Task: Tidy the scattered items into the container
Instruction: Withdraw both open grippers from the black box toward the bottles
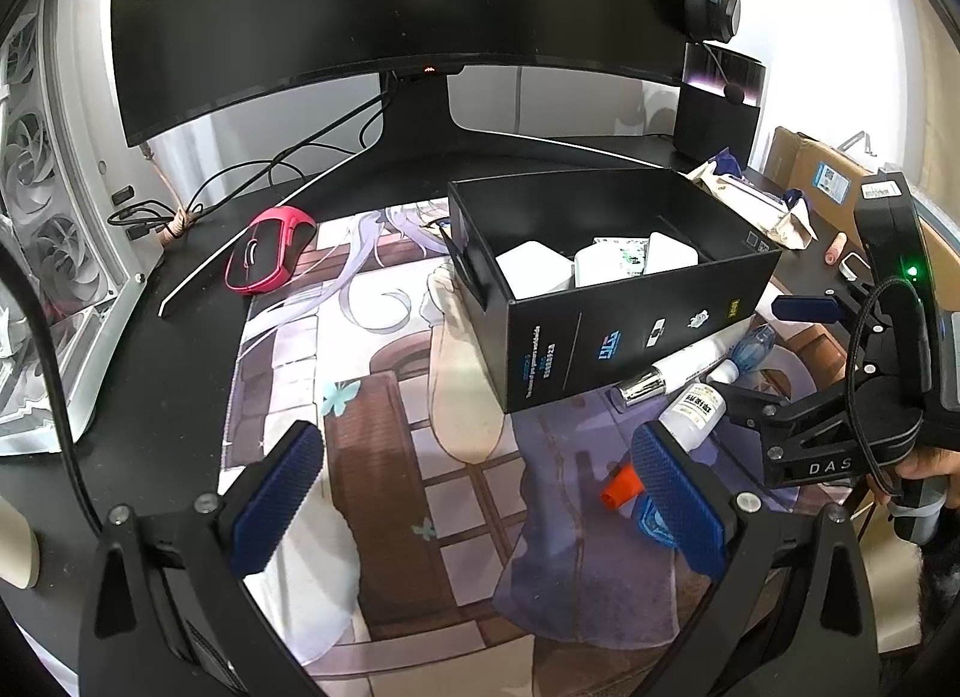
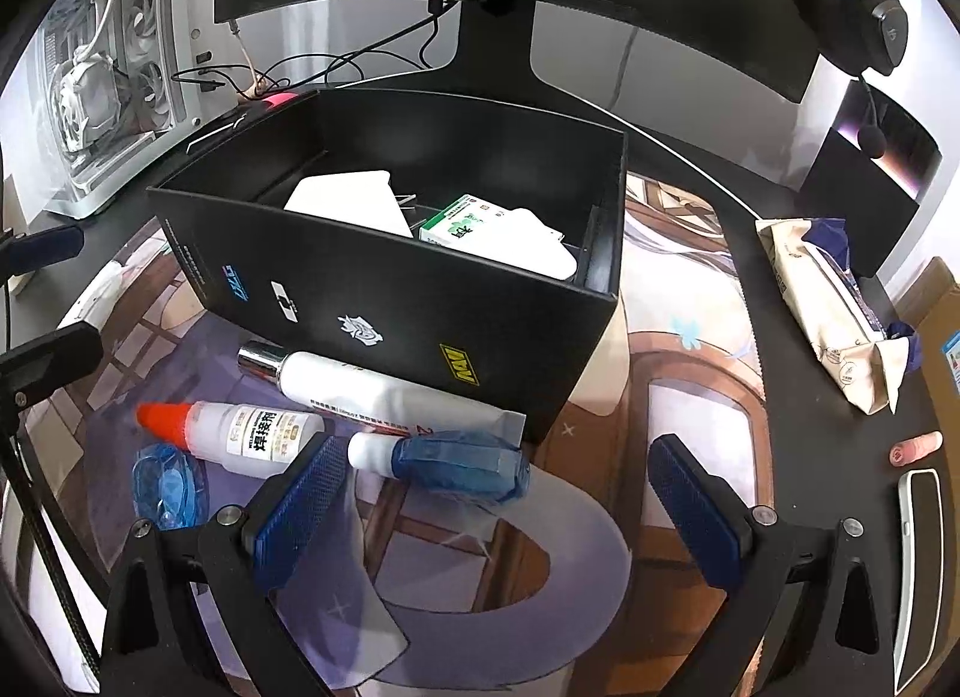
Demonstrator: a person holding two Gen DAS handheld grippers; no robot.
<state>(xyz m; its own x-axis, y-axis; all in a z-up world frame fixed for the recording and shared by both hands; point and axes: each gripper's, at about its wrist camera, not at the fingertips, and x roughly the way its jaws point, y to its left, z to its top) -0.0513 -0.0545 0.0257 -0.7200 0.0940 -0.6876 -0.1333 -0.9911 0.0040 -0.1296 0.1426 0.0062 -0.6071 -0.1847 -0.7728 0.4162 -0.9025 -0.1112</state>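
A black open box stands on the printed desk mat and holds white adapters and a green-and-white carton. In front of it lie a white tube with a silver cap, a clear bottle with an orange cap, a small blue-wrapped bottle and a blue plastic piece. My left gripper is open above the mat, left of these items. My right gripper is open just short of the blue-wrapped bottle, holding nothing.
A pink mouse lies at the mat's back left. A curved monitor and its stand fill the rear, a white PC case the left. A tissue pack, a pink cylinder and a phone lie right.
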